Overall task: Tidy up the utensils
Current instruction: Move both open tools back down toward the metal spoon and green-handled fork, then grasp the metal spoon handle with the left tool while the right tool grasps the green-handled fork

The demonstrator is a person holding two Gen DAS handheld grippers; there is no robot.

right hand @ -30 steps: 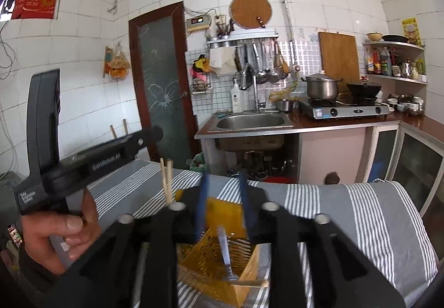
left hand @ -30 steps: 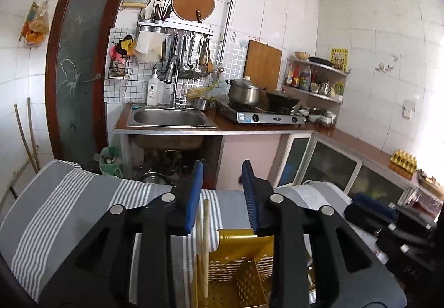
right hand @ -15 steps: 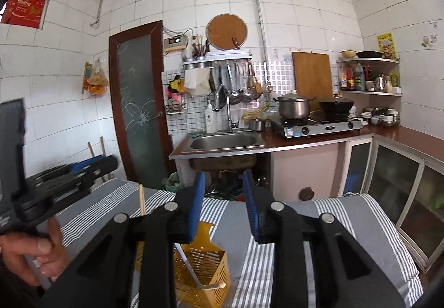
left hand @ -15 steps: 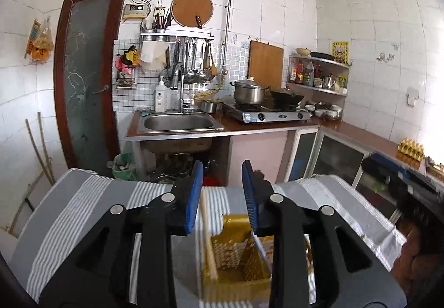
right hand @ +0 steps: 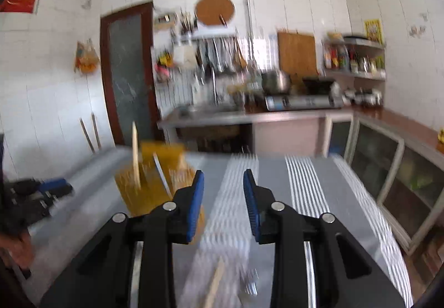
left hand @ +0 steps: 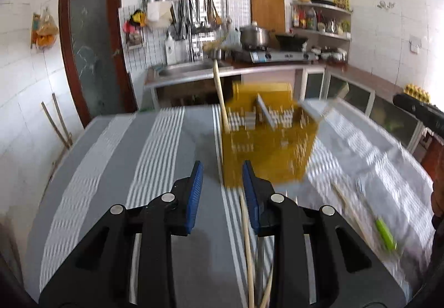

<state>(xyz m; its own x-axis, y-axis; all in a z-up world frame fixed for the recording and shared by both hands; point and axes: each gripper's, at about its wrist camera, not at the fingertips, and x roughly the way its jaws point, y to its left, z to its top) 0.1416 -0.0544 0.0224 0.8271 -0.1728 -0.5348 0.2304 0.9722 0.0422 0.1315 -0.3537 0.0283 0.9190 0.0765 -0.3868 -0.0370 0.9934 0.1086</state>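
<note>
A yellow perforated utensil basket (left hand: 266,147) stands on the grey striped tablecloth (left hand: 133,169), with a wooden chopstick (left hand: 220,94) and a metal utensil (left hand: 265,111) upright in it. My left gripper (left hand: 222,183) is open and empty, just in front of the basket. Loose chopsticks (left hand: 248,247) lie under it, and another chopstick (left hand: 349,211) and a green-handled fork (left hand: 380,224) lie to the right. In the right wrist view the basket (right hand: 155,186) is left of my open, empty right gripper (right hand: 223,194). A chopstick (right hand: 215,283) lies below it.
The table's far edge faces a kitchen counter with sink (left hand: 188,69), stove and pot (left hand: 255,36). A dark door (left hand: 91,38) is at the left. Glass-front cabinets (right hand: 388,169) run along the right wall. The other gripper (right hand: 36,194) shows at the left.
Both grippers have dropped and pulled back from above the basket toward the table. The basket now stands ahead of them. Both views are motion-blurred.
</note>
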